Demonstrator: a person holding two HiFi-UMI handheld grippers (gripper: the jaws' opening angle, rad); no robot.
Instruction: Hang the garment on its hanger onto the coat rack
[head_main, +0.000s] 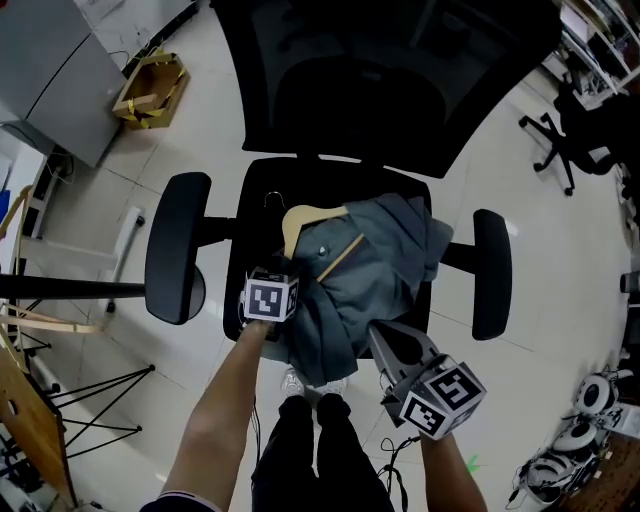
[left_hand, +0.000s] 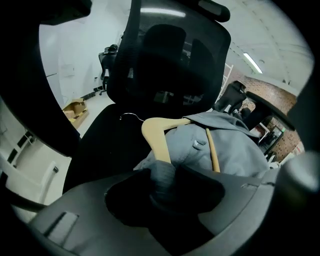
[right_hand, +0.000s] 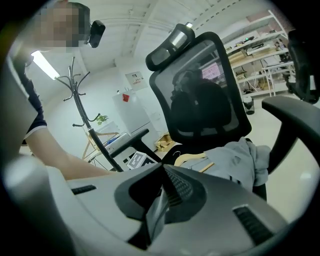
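A grey garment (head_main: 375, 270) lies crumpled on a black office chair's seat (head_main: 262, 205), still on its wooden hanger (head_main: 305, 220), whose metal hook (head_main: 272, 197) points to the seat's back left. My left gripper (head_main: 290, 285) is at the garment's near left edge; in the left gripper view (left_hand: 162, 187) its jaws stand apart with a fold of grey cloth (left_hand: 161, 176) between them, just below the hanger's arm (left_hand: 155, 137). My right gripper (head_main: 378, 335) hovers over the garment's near right edge, shut and holding nothing (right_hand: 162, 197). The black coat rack (right_hand: 82, 115) stands off to the left.
The chair's armrests (head_main: 178, 245) (head_main: 492, 272) flank the seat and its tall mesh back (head_main: 380, 70) rises behind. A cardboard box (head_main: 150, 90) sits on the floor far left. Wooden frames (head_main: 30, 320) are at the left, more chairs (head_main: 570, 140) at the right.
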